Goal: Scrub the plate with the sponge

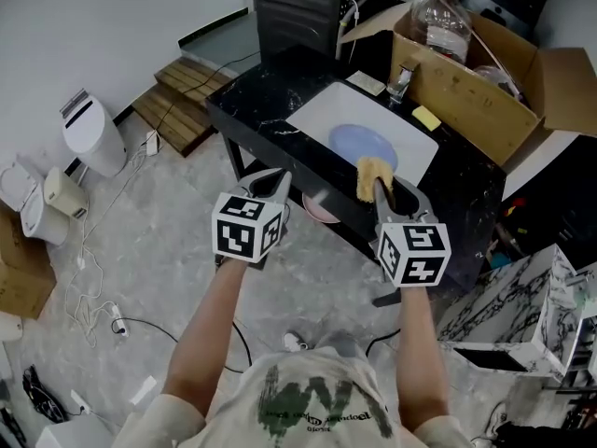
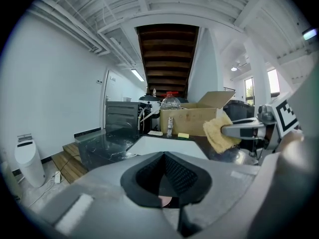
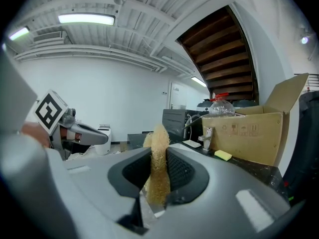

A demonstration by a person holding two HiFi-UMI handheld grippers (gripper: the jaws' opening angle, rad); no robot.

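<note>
A pale blue plate [image 1: 362, 143] lies on a white mat [image 1: 317, 115] on the black table [image 1: 252, 101]. My right gripper [image 1: 381, 187] is at the table's front edge, just short of the plate, shut on a yellow fibrous sponge [image 1: 370, 175]. The sponge [image 3: 158, 153] stands upright between its pads. My left gripper [image 1: 278, 183] hovers left of it, off the table's front edge, its jaws together at the tips [image 2: 163, 156]. A pink dish [image 1: 322, 211] shows just right of it. A pink sliver sits low between the jaws, but no grip is visible.
An open cardboard box [image 1: 466, 91] with a large clear bottle [image 1: 440, 17] stands at the table's far right. A black oven [image 1: 298, 7] is behind, with a small yellow sponge [image 1: 426, 117] and a small glass bottle [image 1: 401, 80] by the mat. A white bin [image 1: 93, 133], wooden steps [image 1: 187, 101] and cables are on the floor.
</note>
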